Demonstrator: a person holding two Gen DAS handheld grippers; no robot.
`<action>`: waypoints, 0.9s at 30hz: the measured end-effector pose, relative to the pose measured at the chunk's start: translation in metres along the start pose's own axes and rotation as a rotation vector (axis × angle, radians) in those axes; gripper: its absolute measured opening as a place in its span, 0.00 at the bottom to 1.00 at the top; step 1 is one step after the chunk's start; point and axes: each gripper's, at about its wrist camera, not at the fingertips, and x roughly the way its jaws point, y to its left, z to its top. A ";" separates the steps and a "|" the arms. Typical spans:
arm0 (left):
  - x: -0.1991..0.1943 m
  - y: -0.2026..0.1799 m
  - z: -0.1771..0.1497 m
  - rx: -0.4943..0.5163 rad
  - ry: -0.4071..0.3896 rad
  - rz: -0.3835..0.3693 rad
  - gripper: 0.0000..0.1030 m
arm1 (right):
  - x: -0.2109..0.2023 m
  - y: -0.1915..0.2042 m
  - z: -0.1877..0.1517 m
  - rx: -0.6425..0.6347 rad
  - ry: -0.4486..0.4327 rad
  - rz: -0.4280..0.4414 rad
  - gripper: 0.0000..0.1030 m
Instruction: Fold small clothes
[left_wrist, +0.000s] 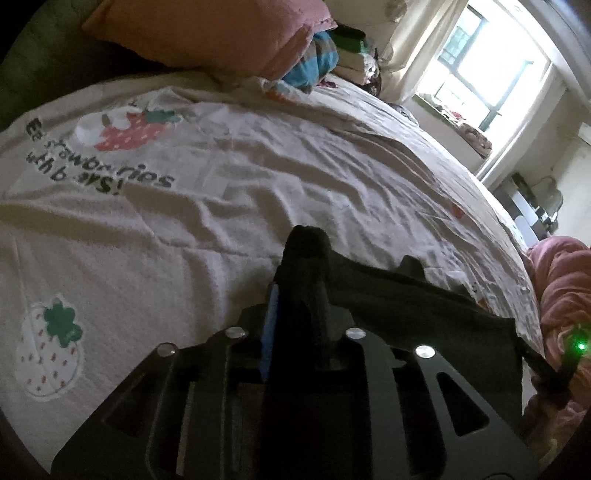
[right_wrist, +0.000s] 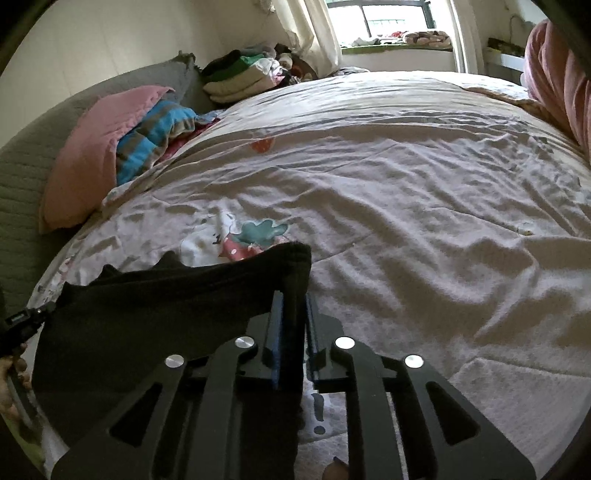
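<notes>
The dark garment (right_wrist: 155, 306) hangs stretched between the two tools, lifted above the bed (right_wrist: 406, 221) rather than lying on it. In the right wrist view the right hand-held gripper (right_wrist: 294, 325) is pinched onto one upper corner of the cloth, the fabric sandwiched between its blue-lined fingers and bunching up just past the tips. From there the black cloth runs off to the left, its top edge uneven with a couple of small peaks, and reaches the other tool at the far left edge of the view.

In the left wrist view the left hand-held gripper (left_wrist: 295, 295) is likewise clamped on the dark garment (left_wrist: 406, 306), a wad of fabric standing up beyond its fingertips (only one blue pad shows, the other being covered by cloth). The material sweeps away to the right towards a small green light at the frame's edge.

Beneath the garment lies a pale, wrinkled quilt printed with strawberries (left_wrist: 129, 133) and dark lettering. A pink pillow (right_wrist: 92, 155) rests at the head of the bed, touching a blue-and-grey striped cloth (right_wrist: 155, 133). Further back, near the window (right_wrist: 384, 18), sits a pile of folded clothes (right_wrist: 240, 74).
</notes>
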 end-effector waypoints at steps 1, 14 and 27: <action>-0.001 -0.001 0.001 0.008 0.001 -0.001 0.18 | 0.000 0.001 0.000 -0.006 0.004 0.002 0.18; -0.042 -0.003 -0.039 0.044 0.043 -0.073 0.62 | -0.040 0.003 -0.018 -0.005 0.008 0.049 0.58; -0.056 0.011 -0.079 0.025 0.127 -0.171 0.67 | -0.086 0.006 -0.075 0.006 0.126 0.079 0.54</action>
